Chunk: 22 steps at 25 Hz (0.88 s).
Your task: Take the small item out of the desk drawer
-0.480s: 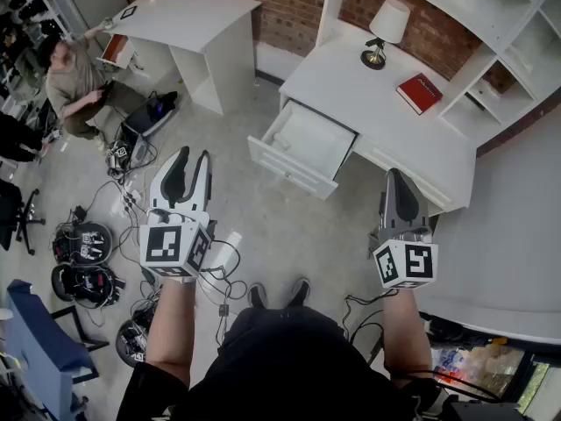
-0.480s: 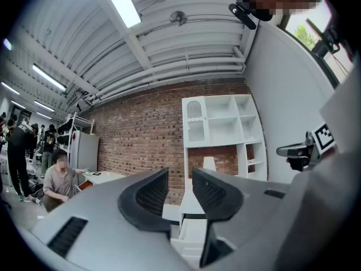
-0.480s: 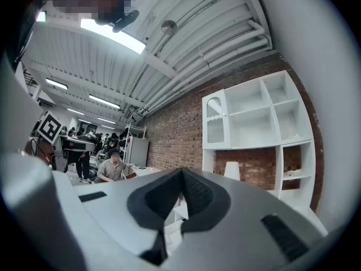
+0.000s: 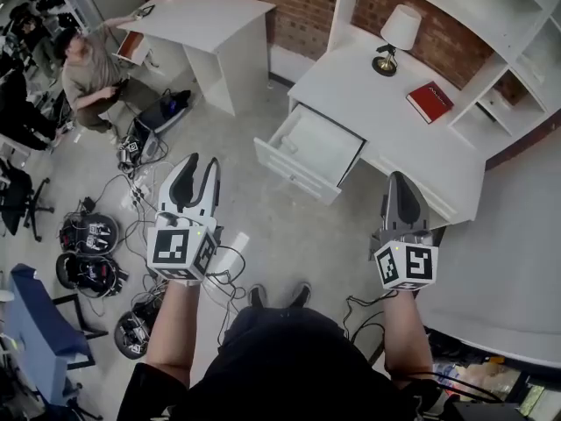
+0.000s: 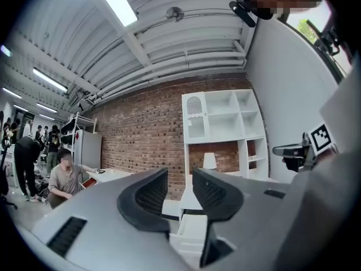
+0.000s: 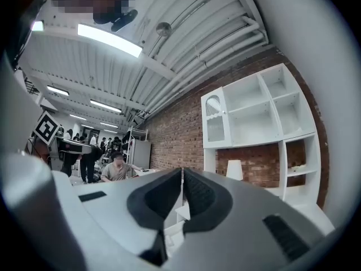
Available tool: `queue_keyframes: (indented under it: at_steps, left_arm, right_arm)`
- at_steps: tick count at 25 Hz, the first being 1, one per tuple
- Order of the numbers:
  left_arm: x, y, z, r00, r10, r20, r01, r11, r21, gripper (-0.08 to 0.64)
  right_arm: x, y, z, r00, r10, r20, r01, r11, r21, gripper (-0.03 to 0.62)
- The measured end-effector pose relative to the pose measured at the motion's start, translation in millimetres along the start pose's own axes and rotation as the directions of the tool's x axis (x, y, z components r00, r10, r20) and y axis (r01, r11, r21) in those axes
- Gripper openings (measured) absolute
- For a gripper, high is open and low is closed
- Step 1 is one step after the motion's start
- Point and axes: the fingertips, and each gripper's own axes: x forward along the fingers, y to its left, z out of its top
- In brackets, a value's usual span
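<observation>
The white desk [image 4: 386, 103] stands ahead on the right, its drawer [image 4: 311, 152] pulled out and white inside; I can make out no small item in it. My left gripper [image 4: 197, 167] hovers level over the floor, left of the drawer and short of it, jaws apart and empty. In the left gripper view the drawer [image 5: 189, 230] shows through the gap of that gripper [image 5: 179, 176]. My right gripper [image 4: 400, 181] is held in front of the desk's right part, shut on nothing. In the right gripper view its pads [image 6: 181, 176] meet.
A lamp [image 4: 399, 32] and a red book [image 4: 429, 102] sit on the desk, with white shelves [image 4: 500, 24] behind. A person [image 4: 88, 68] sits at a second white desk [image 4: 206, 20] at far left. Cables and round gear [image 4: 88, 248] lie on the floor at left.
The head view has shifted slightly, so the desk sits a little further right and lower in the picture. Both grippers keep their places and their jaws.
</observation>
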Motion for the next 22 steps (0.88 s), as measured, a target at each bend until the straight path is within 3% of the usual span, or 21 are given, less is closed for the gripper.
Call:
queue_keyframes:
  at_steps: [4, 11, 22]
  left_arm:
    - [4.6, -10.3, -4.2, 1.0, 0.01, -0.027, -0.01, 1.0, 0.01, 0.193]
    - [17.0, -39.2, -26.8, 0.995, 0.014, -0.098, -0.017, 1.0, -0.027, 0.204]
    - [40.4, -30.0, -59.6, 0.986, 0.035, -0.166, -0.045, 0.997, -0.057, 0.206]
  right_arm:
    - [10.5, -2.9, -4.3, 0.999, 0.035, -0.008, -0.035, 0.999, -0.006, 0.081]
    - [33.1, -15.7, -30.5, 0.99, 0.135, -0.051, -0.132, 0.99, 0.054, 0.135]
    - [74.4, -18.5, -75.6, 0.97, 0.196, -0.142, -0.184, 0.979, 0.092, 0.152]
